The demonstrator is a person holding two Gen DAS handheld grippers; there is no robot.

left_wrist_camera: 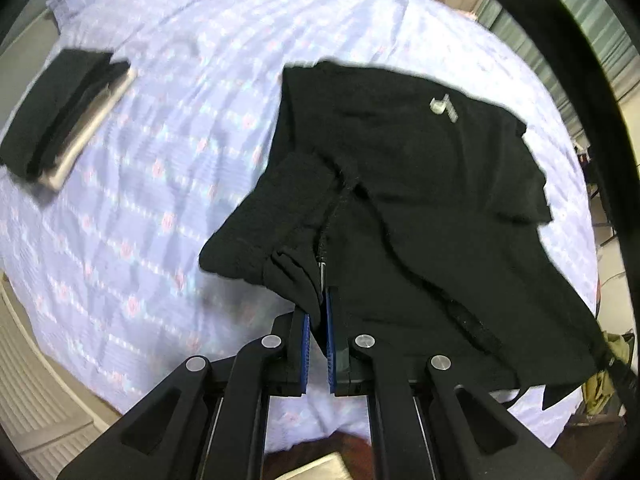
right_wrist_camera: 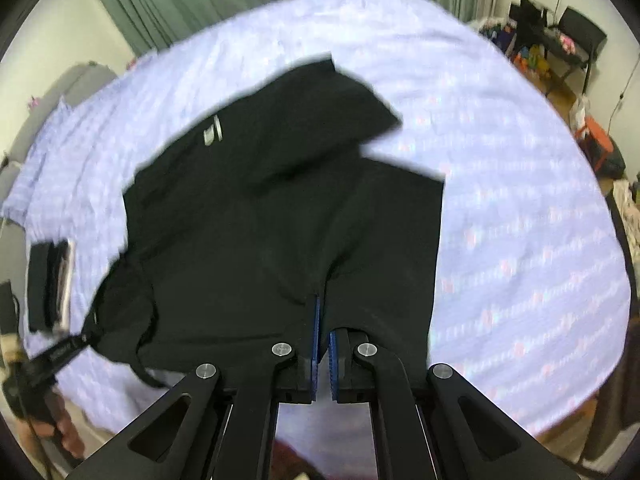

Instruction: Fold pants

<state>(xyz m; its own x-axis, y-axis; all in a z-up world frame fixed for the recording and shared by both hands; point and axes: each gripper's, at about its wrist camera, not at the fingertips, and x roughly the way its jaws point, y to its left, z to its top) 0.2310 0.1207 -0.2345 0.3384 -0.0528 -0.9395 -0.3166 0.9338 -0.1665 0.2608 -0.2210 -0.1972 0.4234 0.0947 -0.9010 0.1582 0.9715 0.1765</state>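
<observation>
Where each gripper [left_wrist_camera: 318, 312] [right_wrist_camera: 324, 328] pinches, pants [left_wrist_camera: 400, 200] [right_wrist_camera: 260, 220] hide fingertips

My right tool [right_wrist_camera: 322, 330] has its blue pads largely buried in the black pants [right_wrist_camera: 280, 208], whose edges are smeared by blur. The small grey label [left_wrist_camera: 443, 107] is unreadable. The folded stack [right_wrist_camera: 50, 286] is blurred, its items indistinct. Clutter [right_wrist_camera: 536, 58] beyond the bed [right_wrist_camera: 520, 220] is too small to identify.

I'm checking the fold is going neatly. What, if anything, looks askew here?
The black pants lie bunched and uneven on the bedspread, one corner flopped over near the left claw. Both it and the right claw pinch the fabric. Nothing looks damaged.
</observation>
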